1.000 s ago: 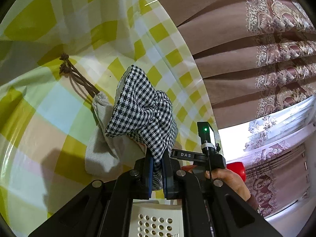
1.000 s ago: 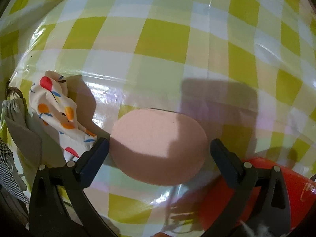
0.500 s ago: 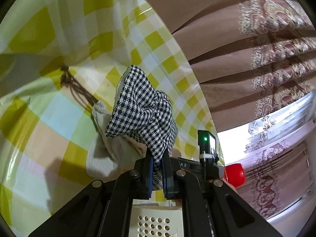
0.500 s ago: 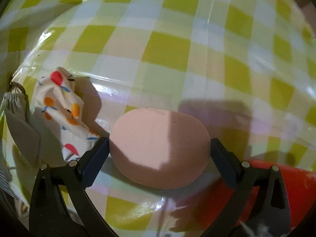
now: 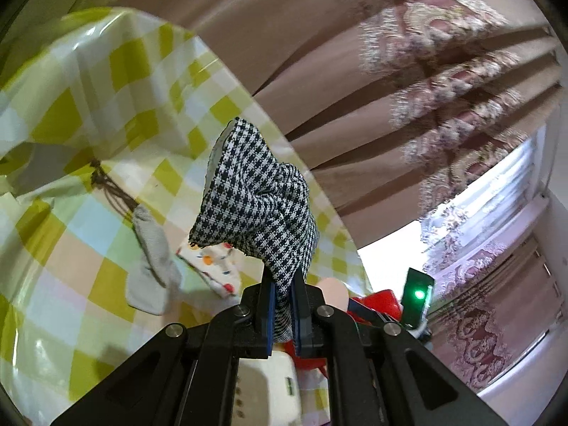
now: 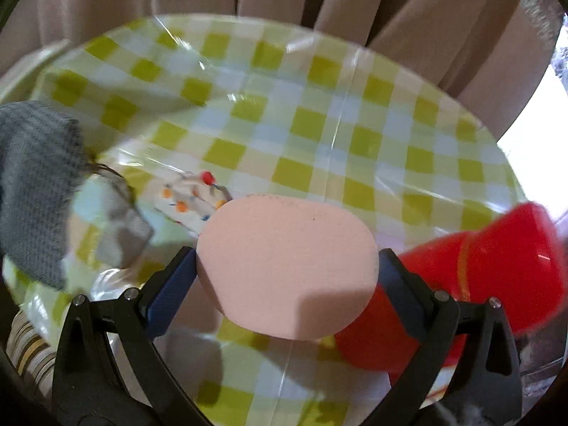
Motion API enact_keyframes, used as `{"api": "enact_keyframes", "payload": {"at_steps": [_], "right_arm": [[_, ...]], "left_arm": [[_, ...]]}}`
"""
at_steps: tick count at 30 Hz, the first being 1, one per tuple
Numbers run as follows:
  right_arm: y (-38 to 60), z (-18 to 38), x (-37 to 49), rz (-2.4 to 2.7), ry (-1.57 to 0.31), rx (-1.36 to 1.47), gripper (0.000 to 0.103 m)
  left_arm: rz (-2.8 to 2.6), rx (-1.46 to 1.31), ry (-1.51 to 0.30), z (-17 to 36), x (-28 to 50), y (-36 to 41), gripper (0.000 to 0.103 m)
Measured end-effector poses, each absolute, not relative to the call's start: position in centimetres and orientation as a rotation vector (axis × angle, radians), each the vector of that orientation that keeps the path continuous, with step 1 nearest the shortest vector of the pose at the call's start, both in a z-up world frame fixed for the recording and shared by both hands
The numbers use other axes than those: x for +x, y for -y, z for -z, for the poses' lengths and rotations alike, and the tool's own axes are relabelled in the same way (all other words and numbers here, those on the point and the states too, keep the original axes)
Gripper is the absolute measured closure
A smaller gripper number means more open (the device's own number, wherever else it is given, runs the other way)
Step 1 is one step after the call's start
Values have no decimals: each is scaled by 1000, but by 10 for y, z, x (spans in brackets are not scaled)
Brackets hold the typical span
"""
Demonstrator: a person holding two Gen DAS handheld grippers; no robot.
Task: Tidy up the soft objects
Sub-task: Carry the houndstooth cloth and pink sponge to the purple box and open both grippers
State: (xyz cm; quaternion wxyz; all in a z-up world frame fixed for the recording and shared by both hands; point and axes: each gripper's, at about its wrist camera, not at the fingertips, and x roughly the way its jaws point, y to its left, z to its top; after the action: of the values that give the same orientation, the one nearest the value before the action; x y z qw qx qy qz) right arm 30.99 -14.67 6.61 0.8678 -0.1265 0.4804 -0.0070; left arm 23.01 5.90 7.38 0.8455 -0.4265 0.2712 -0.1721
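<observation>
My left gripper (image 5: 283, 305) is shut on a black-and-white houndstooth cloth (image 5: 259, 198) and holds it up above the checked tablecloth (image 5: 88, 113). My right gripper (image 6: 287, 277) is shut on a pink oval sponge (image 6: 287, 266), lifted off the tablecloth (image 6: 319, 135). A grey drawstring pouch (image 5: 151, 259) and a white cloth with coloured dots (image 5: 213, 266) lie on the table below the left gripper. Both also show in the right wrist view, the pouch (image 6: 120, 230) and the dotted cloth (image 6: 191, 202), left of the sponge.
A red plastic container (image 6: 497, 266) stands right of the sponge; it also shows in the left wrist view (image 5: 376, 301). A white perforated basket (image 5: 262, 390) sits under the left gripper. A grey knitted piece (image 6: 32, 184) is at the left. Brown curtains (image 5: 390, 71) hang behind the table.
My right gripper has closed on the pink sponge and lifted it off the table. My left gripper has risen with the houndstooth cloth, uncovering the dotted cloth below.
</observation>
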Motion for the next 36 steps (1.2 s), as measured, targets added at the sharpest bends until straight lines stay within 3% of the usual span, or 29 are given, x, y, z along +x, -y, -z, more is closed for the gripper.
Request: {"api": "enact_keyframes", "payload": {"at_steps": [15, 36], "right_arm": [[204, -121, 190, 106, -864, -210, 3], [347, -95, 45, 395, -918, -33, 3]], "left_arm": [[542, -813, -604, -103, 173, 33, 96], [772, -651, -871, -70, 131, 203, 95]]}}
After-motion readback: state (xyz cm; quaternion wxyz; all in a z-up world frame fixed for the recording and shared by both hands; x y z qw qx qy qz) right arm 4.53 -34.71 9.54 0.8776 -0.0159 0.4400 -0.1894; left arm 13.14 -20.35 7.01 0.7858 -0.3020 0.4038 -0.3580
